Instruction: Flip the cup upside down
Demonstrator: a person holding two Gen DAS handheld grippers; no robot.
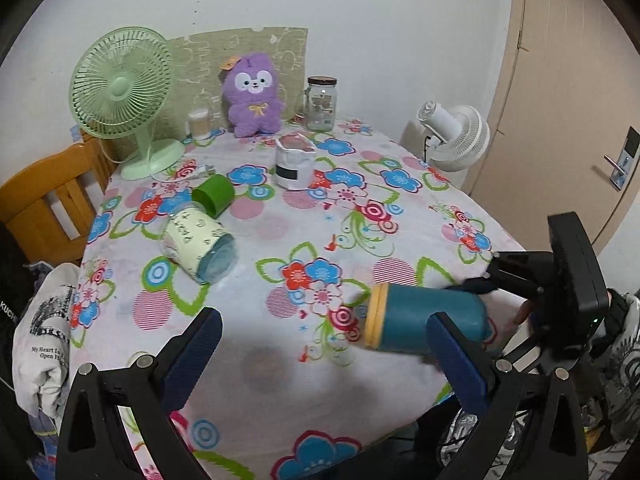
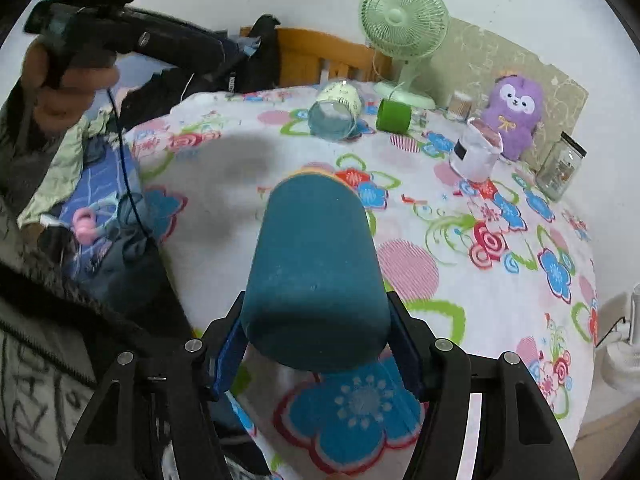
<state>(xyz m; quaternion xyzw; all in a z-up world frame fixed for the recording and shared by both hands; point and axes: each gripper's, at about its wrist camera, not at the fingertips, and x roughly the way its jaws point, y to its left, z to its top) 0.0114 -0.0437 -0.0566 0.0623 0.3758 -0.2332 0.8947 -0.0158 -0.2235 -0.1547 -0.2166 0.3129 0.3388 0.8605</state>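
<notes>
A teal cup (image 2: 316,272) with a yellow rim band is held on its side, rim pointing away from the right wrist camera. My right gripper (image 2: 316,344) is shut on its base end, a little above the flowered tablecloth (image 2: 440,280). In the left wrist view the same cup (image 1: 424,318) lies horizontal at the right, with the right gripper (image 1: 492,280) behind it. My left gripper (image 1: 324,356) is open and empty, over the near part of the table, left of the cup.
A pale printed cup (image 1: 198,242) and a green cup (image 1: 214,196) lie on their sides at the left. A white pouch (image 1: 294,162), purple plush (image 1: 252,94), glass jar (image 1: 321,104), green fan (image 1: 122,96), white fan (image 1: 456,136) and wooden chair (image 1: 52,200) stand around.
</notes>
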